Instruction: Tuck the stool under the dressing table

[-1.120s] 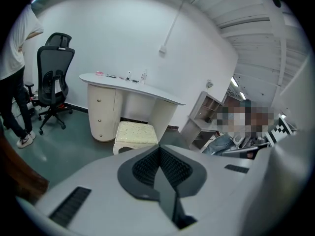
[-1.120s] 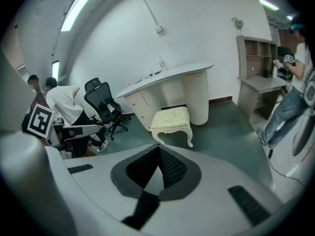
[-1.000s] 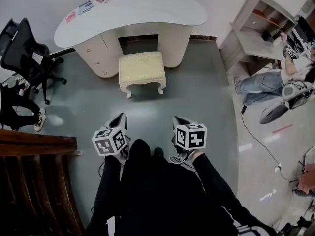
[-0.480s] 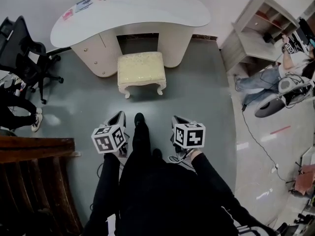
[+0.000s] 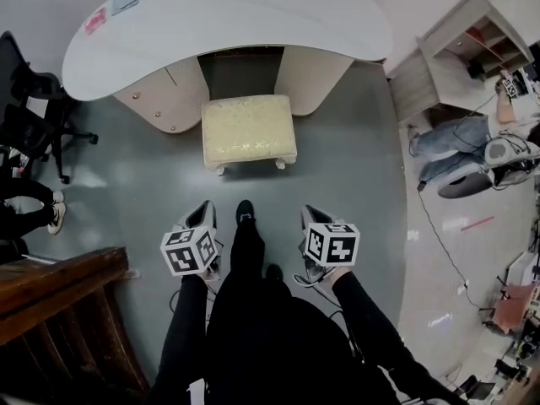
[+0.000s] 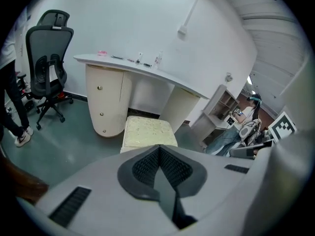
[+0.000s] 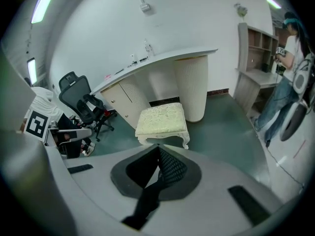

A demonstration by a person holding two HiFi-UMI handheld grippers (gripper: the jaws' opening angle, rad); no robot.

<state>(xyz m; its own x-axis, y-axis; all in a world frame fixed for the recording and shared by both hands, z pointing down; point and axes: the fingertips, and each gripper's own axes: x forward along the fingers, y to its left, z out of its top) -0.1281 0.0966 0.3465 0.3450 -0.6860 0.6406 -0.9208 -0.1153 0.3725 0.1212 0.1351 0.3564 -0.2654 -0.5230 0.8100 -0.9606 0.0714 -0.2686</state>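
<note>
the stool (image 5: 248, 132) is standing on the floor just in front of the table (image 5: 228, 15), square to the knee gap between the two pedestals. its far edge is sitting about at the mouth of that gap and the rest is sticking out into the room, so the tucking is not yet done. its right side looks to be lining up close to the right pedestal (image 5: 314, 76), though the steep angle is making this hard to judge.

nearer the person, a shoe (image 5: 245, 212) is pointing at the stool. the left gripper (image 5: 201, 213) and right gripper (image 5: 310, 218) are hanging on either side of it, both well apart from the stool. each gripper view is showing its jaws together, tips meeting, with nothing between them.

further out, a chair (image 5: 29, 108) is standing to the left, and a shelf (image 5: 472, 49) and a seated person (image 5: 472, 137) are to the right.

as a judgement, the main risk is lying in the push. a shove that is off centre is likely turning the stool, and then a far corner or a curved leg is catching a pedestal and jamming. pushing high on the padded seat with closed tips is also risking a slip across the fabric, or the stool tipping forward if its feet are dragging on the floor.
</note>
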